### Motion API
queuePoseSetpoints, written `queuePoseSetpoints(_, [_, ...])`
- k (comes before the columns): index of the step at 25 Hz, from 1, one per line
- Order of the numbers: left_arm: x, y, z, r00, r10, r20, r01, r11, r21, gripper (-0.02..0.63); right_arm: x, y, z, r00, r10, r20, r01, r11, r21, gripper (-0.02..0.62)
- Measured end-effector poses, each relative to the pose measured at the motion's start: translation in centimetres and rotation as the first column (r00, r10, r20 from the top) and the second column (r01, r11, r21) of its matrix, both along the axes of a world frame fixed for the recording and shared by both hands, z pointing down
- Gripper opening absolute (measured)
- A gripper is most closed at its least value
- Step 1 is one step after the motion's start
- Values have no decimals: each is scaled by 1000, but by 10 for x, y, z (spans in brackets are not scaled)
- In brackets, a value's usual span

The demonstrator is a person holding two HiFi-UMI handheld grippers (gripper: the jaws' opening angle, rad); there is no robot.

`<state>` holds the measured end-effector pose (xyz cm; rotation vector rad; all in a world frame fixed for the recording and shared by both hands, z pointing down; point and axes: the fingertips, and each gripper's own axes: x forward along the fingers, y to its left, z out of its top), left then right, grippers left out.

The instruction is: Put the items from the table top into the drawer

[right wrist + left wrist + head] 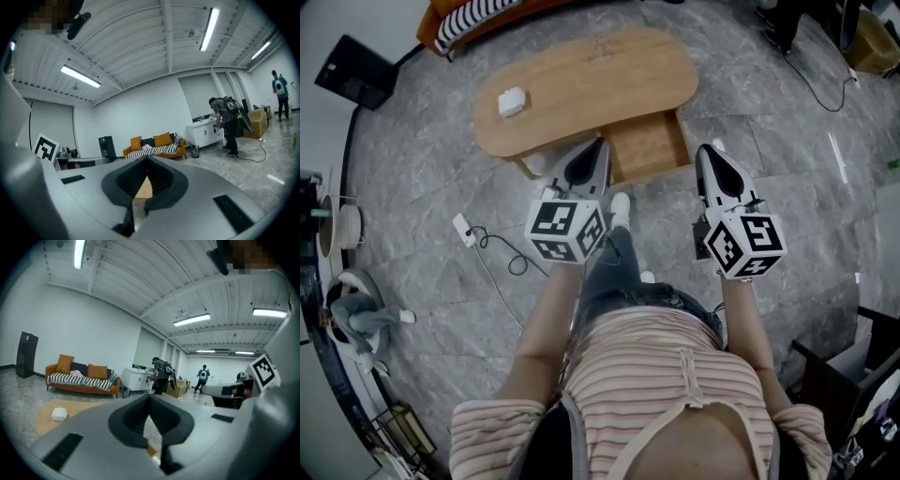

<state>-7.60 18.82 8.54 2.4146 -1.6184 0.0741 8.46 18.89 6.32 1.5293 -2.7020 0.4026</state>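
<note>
A small white box (512, 101) lies on the left part of the oval wooden table (609, 70); in the left gripper view the box (59, 414) shows low at the left on the table (43, 420). The table's drawer (649, 147) stands pulled out toward me and looks empty. My left gripper (602, 143) is shut with nothing in it, its tip over the drawer's left corner. My right gripper (706, 150) hangs just right of the drawer, shut and empty. In their own views the left gripper (150, 397) and the right gripper (147, 158) show tips that meet.
A white power strip (464, 231) with a cable lies on the marble floor left of my leg. An orange sofa (80, 379) stands beyond the table, a black tower (26, 354) to its left. People (161, 376) stand by a white cabinet (205, 134) farther back.
</note>
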Motion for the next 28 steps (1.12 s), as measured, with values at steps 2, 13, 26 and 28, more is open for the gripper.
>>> queuePoseSetpoints(2, [-9, -22, 6, 1000, -1, -8, 1, 1000, -15, 12, -11, -21, 4, 1000, -7, -6, 7, 1000, -14, 9])
queuePoseSetpoints(13, [-59, -154, 30, 1000, -5, 1, 5, 996, -88, 12, -57, -142, 29, 1000, 3, -25, -6, 994, -111, 9])
queuePoseSetpoints(26, [-113, -281, 74, 999, 30, 23, -26, 982, -189, 12, -113, -264, 62, 995, -8, -96, -12, 979, -204, 9])
queuePoseSetpoints(28, [-118, -294, 84, 1000, 25, 12, -22, 978, -209, 12, -118, -275, 68, 994, -14, -106, -9, 977, -215, 9])
